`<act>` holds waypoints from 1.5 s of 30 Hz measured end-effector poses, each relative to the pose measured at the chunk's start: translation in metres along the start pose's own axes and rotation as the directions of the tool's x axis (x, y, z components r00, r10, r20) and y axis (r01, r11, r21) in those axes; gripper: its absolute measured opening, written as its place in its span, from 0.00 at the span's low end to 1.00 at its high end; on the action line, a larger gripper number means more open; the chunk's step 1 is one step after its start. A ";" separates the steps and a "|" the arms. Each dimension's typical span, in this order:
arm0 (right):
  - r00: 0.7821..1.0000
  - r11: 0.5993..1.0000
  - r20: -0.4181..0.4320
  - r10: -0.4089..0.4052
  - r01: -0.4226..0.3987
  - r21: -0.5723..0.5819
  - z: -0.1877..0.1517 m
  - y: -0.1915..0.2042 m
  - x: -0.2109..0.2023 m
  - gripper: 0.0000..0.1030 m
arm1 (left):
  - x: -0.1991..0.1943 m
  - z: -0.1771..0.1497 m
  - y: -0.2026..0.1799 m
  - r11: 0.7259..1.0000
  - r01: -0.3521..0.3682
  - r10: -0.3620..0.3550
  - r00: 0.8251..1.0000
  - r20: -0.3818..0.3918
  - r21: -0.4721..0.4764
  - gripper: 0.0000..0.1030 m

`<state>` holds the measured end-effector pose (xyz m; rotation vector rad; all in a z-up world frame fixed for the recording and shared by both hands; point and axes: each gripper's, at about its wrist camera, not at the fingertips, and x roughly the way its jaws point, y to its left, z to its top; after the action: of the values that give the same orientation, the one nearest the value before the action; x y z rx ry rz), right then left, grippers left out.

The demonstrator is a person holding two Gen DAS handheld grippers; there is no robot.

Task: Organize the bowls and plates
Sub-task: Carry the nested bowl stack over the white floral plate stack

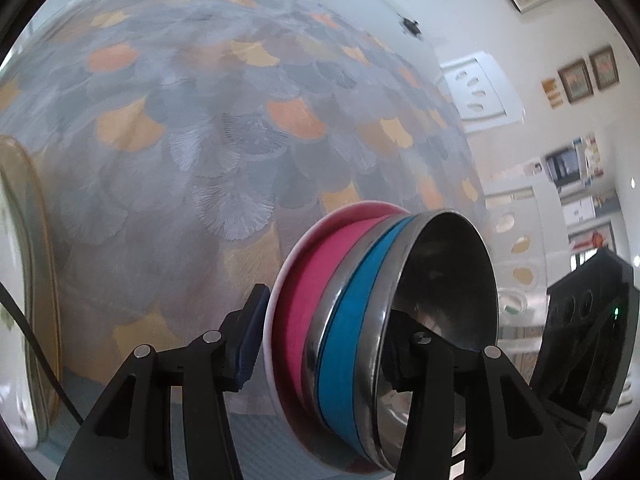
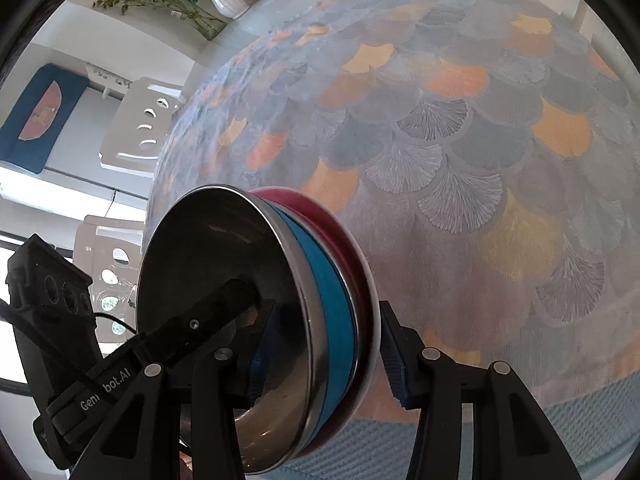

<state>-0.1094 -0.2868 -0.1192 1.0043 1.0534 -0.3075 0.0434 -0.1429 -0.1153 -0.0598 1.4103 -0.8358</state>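
Left wrist: both hand-held grippers straddle bowl stack.

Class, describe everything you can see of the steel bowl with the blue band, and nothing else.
The steel bowl is round, shiny metal inside, with a bright blue band around its outer wall between two steel rims. It is nested in a pink bowl with a white rim, and the stack is tipped on edge, its opening facing sideways above the patterned tablecloth. The left gripper and right gripper straddle the stack, one finger of each inside the bowl; whether the pads press it is unclear.
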 end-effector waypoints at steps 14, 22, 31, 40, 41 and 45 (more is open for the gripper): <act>0.999 0.998 0.032 0.016 -0.014 -0.068 0.000 0.066 -0.025 0.46 | -0.083 0.004 0.008 0.998 -0.018 0.029 0.986 0.167 -0.066 0.43; 0.998 0.988 0.023 0.063 -0.059 -0.144 -0.021 0.148 -0.023 0.46 | -0.162 0.015 0.045 0.992 -0.078 0.101 0.963 0.251 -0.102 0.44; 0.998 0.989 -0.025 0.060 -0.063 -0.135 -0.058 0.223 0.015 0.45 | -0.210 0.022 0.118 0.991 -0.084 0.105 0.969 0.223 -0.103 0.44; 0.997 0.996 -0.074 -0.018 0.011 -0.093 -0.084 0.241 0.066 0.45 | -0.193 0.025 0.174 0.994 -0.065 0.076 0.989 0.129 -0.085 0.43; 0.996 0.996 -0.082 -0.031 0.024 -0.085 -0.086 0.241 0.073 0.45 | -0.190 0.025 0.178 0.994 -0.065 0.074 0.990 0.118 -0.084 0.43; 0.993 0.996 -0.099 -0.064 0.057 -0.070 -0.087 0.242 0.091 0.45 | -0.179 0.025 0.193 0.995 -0.060 0.066 0.994 0.082 -0.078 0.44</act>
<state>0.0417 -0.0644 -0.0756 0.9368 1.1804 -0.2709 0.1693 0.0819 -0.0576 -0.1071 1.3574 -0.7200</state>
